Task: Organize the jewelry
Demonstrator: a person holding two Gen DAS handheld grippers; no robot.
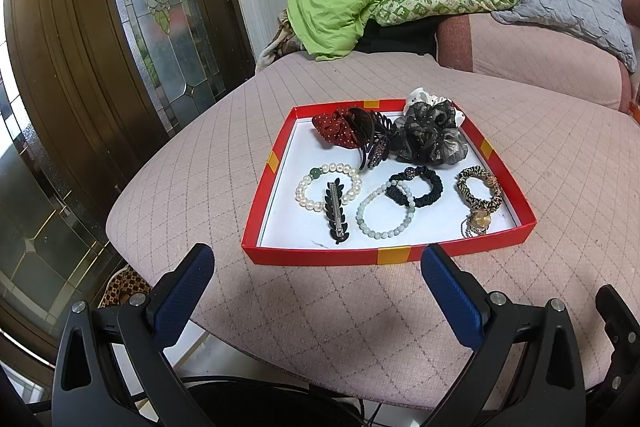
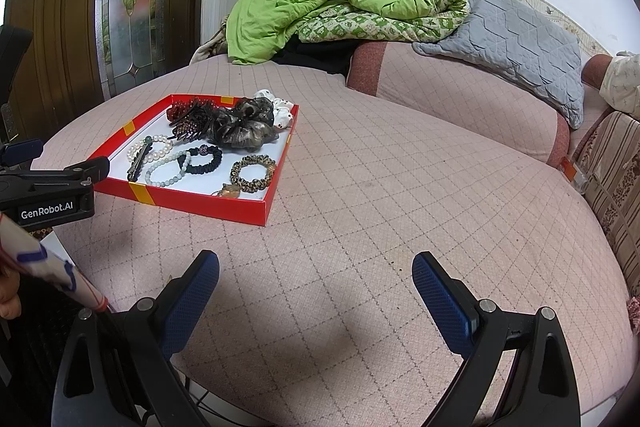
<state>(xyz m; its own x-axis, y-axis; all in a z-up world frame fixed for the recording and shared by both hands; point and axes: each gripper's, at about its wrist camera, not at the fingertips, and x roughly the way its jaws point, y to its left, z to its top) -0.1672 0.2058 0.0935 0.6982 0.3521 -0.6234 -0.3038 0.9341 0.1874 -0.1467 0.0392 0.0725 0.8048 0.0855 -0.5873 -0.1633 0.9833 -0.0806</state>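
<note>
Meanwhile, left tool (image 1: pixel 318 267) spread wide before red tray (image 1: pixel 256 205) of bracelets, right tool (image 2: pixel 316 273) spread over quilted cushion (image 2: pixel 400 187)

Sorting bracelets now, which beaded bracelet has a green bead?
The white pearl bracelet, left in the red tray, under the black leaf clip; the pale jade-coloured one is uniform.

L gripper (image 1: pixel 318 267) & R gripper (image 2: pixel 316 273) both spread wide.

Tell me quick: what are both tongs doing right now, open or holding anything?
Left tongs: open, empty, just short of the red tray.
Right tongs: open, empty, over the pink cushion.
</note>
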